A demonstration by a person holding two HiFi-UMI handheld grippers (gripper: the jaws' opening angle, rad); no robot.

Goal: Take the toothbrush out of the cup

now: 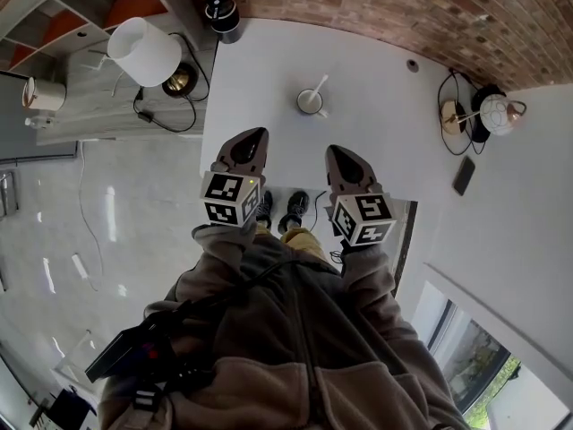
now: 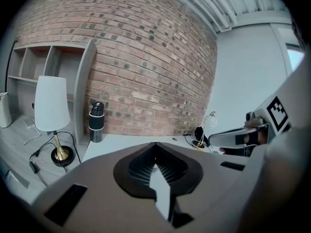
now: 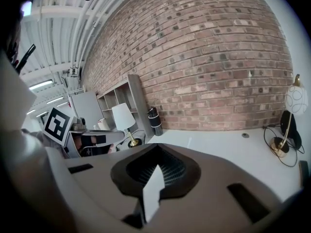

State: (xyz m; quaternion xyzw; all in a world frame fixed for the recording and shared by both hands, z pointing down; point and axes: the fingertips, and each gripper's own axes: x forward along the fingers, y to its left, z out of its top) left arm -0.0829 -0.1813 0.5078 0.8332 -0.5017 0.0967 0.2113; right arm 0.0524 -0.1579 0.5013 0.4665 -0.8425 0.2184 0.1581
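The cup (image 1: pixel 310 102) stands on the white table (image 1: pixel 269 70), near its middle and well apart from both grippers. The toothbrush (image 1: pixel 320 84) is inside the cup, and its handle leans out over the rim toward 1 o'clock. This lean gives a free part of the handle above the rim, which I judge is the place to grip it.

The left gripper (image 1: pixel 255 135) and the right gripper (image 1: pixel 336 151) hang side by side over the near edge of the table, both pointing toward 12 o'clock. The cup lies at about 12 o'clock from the gap between them, a little nearer to the right one. In the left gripper view the left gripper (image 2: pixel 155 143) has its jaws pressed together with nothing between them, and in the right gripper view the right gripper (image 3: pixel 156 145) shows the same. The cup does not show in either gripper view, because the body of the gripper covers the low part of the picture.

So I judge the task is not yet begun: the hands are in a waiting pose. One gripper must open and reach forward, and the other can perhaps steady the cup, because a light cup could tip when the brush is pulled sideways
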